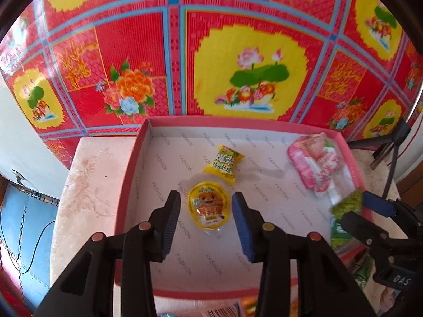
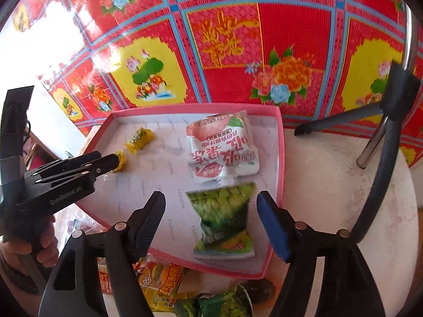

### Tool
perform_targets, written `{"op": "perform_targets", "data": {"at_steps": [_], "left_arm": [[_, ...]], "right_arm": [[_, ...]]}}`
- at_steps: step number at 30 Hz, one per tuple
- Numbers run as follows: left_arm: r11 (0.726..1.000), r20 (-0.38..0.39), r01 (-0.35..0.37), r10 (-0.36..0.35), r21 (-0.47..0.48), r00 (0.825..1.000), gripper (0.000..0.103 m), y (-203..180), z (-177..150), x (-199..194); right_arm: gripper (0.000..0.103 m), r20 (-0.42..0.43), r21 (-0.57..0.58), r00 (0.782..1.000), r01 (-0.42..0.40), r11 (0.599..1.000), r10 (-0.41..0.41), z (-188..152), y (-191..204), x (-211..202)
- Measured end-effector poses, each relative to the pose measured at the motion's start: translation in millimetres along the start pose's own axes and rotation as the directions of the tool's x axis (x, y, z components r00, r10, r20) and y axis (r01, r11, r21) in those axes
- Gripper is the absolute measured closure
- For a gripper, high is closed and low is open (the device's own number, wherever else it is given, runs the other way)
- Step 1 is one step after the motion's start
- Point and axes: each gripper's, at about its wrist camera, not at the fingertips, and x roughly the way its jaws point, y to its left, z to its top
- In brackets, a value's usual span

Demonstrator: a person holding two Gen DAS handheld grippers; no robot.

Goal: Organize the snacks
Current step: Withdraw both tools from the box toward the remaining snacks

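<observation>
**Snacks going into the pink box**

Landmark: the pink-rimmed box (image 1: pixel 127 185) with a white lining, sitting on the pale counter (image 1: pixel 87 185).

Nearest, in front of the box's near rim: a loose heap of packets (image 2: pixel 164 285) on the counter, orange, yellow and green wrappers, partly hidden behind the tools.

Left gripper (image 1: pixel 206 211) over the box's near left part. Jaws spread, one on either side of a round yellow pouch (image 1: pixel 208 206) that lies flat on the lining; a gap shows on both sides, no pinch. From the right wrist view a hand (image 2: pixel 45 240) is seen on that tool's handle.

Right gripper (image 2: pixel 211 224) over the box's near right corner. Jaws spread wide, a green packet (image 2: pixel 224 219) between them, blurred; pads stand clear of it. Cannot tell whether it has settled on the lining.

Just beyond the green packet, along the box's right side: a pink-and-white bag (image 2: pixel 222 148), crumpled, its near edge touching or overlapping the green one.

Toward the box's middle, just beyond the round pouch: a small yellow wrapped candy (image 1: pixel 224 165), tilted, close to the pouch but apart.

Right of the box, on the counter: dark tripod legs (image 2: pixel 378 137).

Behind the box's far rim: a red cloth (image 1: pixel 238 52) patterned with yellow panels, lotus and peony flowers, blue grid lines.
</observation>
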Motion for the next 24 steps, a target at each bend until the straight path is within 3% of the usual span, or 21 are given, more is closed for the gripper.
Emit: {"op": "perform_targets", "data": {"at_steps": [10, 24], "left_arm": [[0.999, 0.007, 0.041, -0.041, -0.021, 0.999, 0.060, 3.0, -16.9, -37.3], [0.998, 0.001, 0.056, -0.056, -0.042, 0.998, 0.060, 10.8, -36.8, -59.0]], "right_arm": [[0.029, 0.039, 0.027, 0.999, 0.008, 1.000, -0.009, -9.6, -0.1, -25.7], [0.029, 0.047, 0.039, 0.999, -0.010, 0.999, 0.009, -32.9, 7.4, -50.8]]}}
